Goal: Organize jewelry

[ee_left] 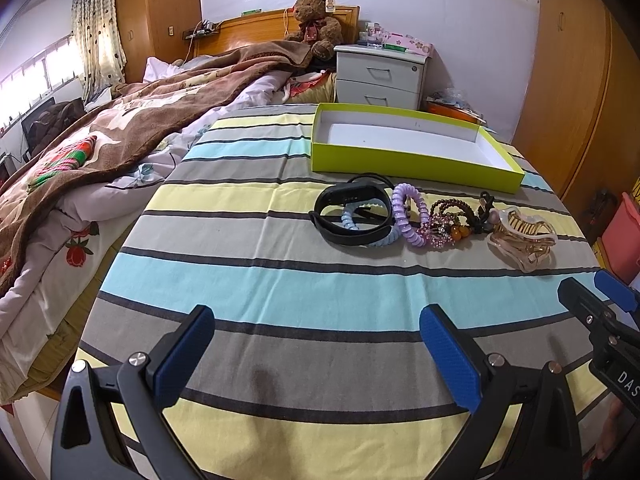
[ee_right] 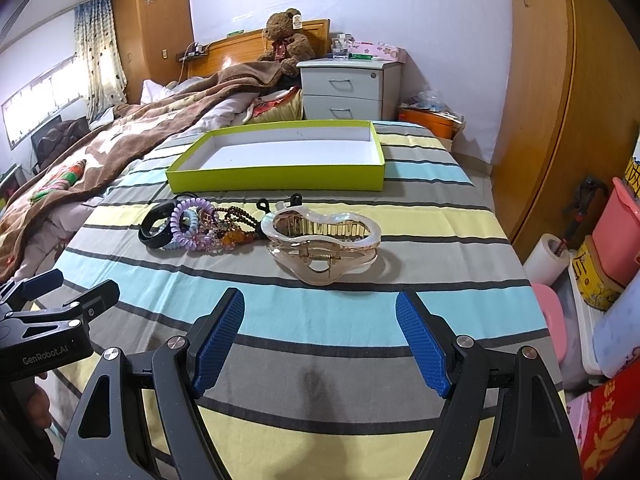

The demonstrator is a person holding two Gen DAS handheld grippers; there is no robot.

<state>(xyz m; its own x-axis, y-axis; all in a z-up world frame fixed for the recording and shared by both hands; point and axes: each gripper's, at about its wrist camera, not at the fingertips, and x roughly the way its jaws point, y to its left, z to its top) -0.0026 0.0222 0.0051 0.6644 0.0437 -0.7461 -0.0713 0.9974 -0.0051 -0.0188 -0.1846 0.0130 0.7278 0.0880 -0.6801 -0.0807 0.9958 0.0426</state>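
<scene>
Fingers of both the left gripper [ee_left: 316, 344] and right gripper [ee_right: 320, 332] spread wide, empty; nothing sorted yet; hair claw [ee_right: 320, 244] lies nearest, before the empty green box [ee_right: 276, 178]; next, I judge, right descends around it.

Daylight coming through curtained window [ee_left: 36, 76]; teddy bear [ee_left: 316, 24] sitting against wooden headboard [ee_left: 248, 30]; white nightstand [ee_right: 348, 88] standing beside bed; wooden wardrobe [ee_right: 536, 100] lining right wall.
</scene>
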